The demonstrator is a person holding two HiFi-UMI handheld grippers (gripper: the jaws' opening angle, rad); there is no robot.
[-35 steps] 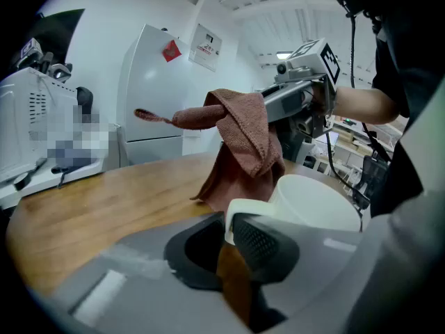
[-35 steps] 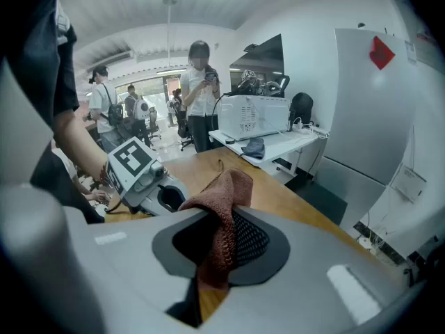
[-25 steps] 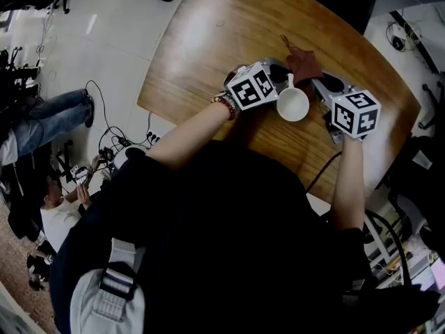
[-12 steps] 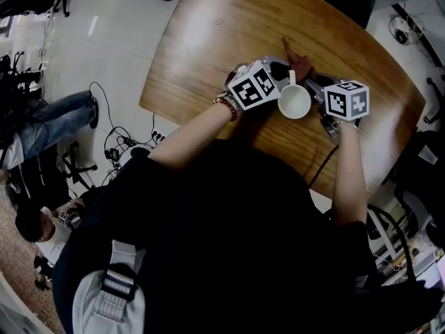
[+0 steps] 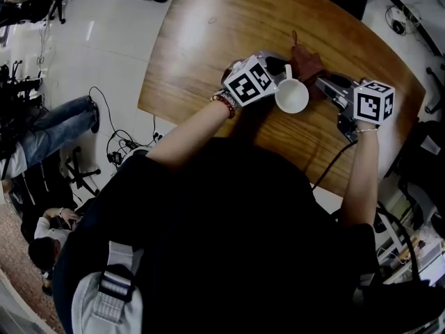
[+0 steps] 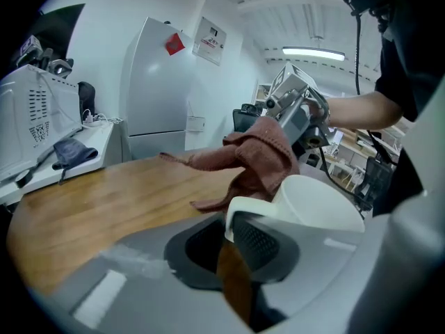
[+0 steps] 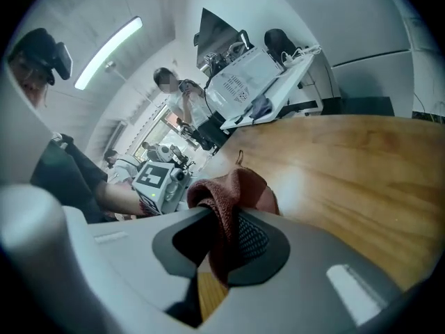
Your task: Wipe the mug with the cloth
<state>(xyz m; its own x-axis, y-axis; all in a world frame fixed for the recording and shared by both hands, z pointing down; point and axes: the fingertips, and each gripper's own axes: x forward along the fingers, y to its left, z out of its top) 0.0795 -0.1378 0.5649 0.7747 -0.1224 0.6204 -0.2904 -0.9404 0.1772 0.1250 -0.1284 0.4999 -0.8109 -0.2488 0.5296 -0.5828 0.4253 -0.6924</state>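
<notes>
Now: left gripper (image 6: 231,241) clamps the mug (image 5: 292,97) by its handle (image 6: 243,206), steadying it at the surface's (image 5: 208,33) near right. Right gripper (image 7: 224,239) pinches the cloth (image 5: 306,62), bunched at the mug's far side, apparently so wiping can proceed.

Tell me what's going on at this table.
A person works two grippers over a wooden table. The left gripper is shut on the handle of a white mug. The right gripper pinches a reddish cloth, bunched right beside the mug's outer wall. Whether it touches the mug is hard to tell.
</notes>
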